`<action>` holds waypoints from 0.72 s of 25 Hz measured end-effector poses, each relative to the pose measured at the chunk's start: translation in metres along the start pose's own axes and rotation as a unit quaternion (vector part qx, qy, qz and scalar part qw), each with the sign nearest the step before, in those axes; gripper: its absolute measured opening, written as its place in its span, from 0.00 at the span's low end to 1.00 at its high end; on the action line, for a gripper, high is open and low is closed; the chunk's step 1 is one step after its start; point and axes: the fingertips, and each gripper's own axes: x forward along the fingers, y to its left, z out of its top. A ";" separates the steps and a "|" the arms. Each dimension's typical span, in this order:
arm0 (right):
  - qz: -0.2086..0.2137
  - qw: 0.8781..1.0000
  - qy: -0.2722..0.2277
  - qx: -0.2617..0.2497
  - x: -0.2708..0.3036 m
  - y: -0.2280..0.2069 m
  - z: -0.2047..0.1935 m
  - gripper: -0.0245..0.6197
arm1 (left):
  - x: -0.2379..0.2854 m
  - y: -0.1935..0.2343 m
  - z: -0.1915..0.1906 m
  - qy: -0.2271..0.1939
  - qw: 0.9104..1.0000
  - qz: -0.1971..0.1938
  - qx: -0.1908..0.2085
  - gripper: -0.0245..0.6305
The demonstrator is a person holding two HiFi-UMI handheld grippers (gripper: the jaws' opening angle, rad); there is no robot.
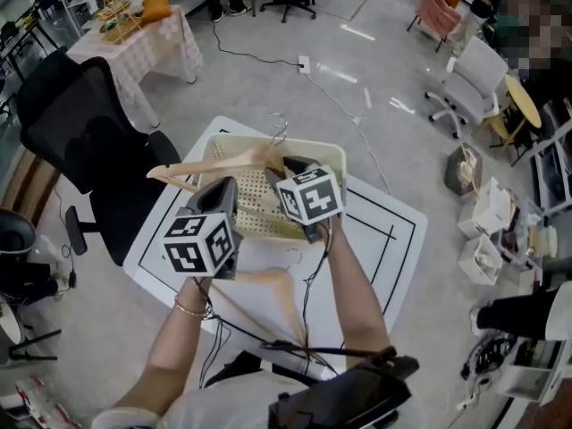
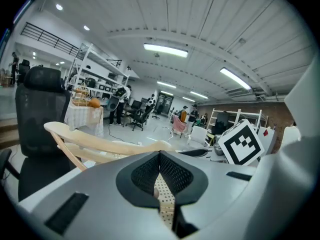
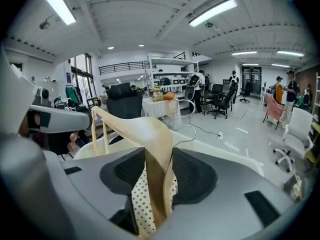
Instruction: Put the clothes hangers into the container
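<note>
Over the cream plastic basket with little holes on the white bench, the right gripper held a pale wooden clothes hanger, likely so it could drop straight in. Its jaws were clamped on the hanger's middle. The left gripper hung just beside it, jaws pressed together with nothing in them. A second wooden hanger lay on the bench, not yet packed.

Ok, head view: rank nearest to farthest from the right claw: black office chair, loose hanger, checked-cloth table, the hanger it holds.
1. Held hanger, in the right claw.
2. Loose hanger, nearer the person.
3. Black office chair, left.
4. Checked-cloth table, far left.
</note>
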 end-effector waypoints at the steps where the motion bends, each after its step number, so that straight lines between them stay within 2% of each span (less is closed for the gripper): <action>1: -0.001 1.000 0.006 -0.004 0.002 0.001 -0.003 0.32 | 0.001 0.001 -0.002 0.003 1.000 0.001 -0.004 0.05; 7: -0.002 1.000 0.030 -0.005 0.015 0.004 -0.026 0.32 | 0.007 0.005 -0.022 0.020 1.000 0.004 -0.011 0.05; 12: 0.003 0.999 0.031 0.003 0.020 0.009 -0.025 0.32 | 0.009 0.006 -0.024 0.022 1.000 0.007 -0.012 0.05; 18: -0.012 0.999 0.029 0.014 0.019 0.008 -0.026 0.32 | 0.003 0.006 -0.027 0.025 0.999 0.014 -0.014 0.05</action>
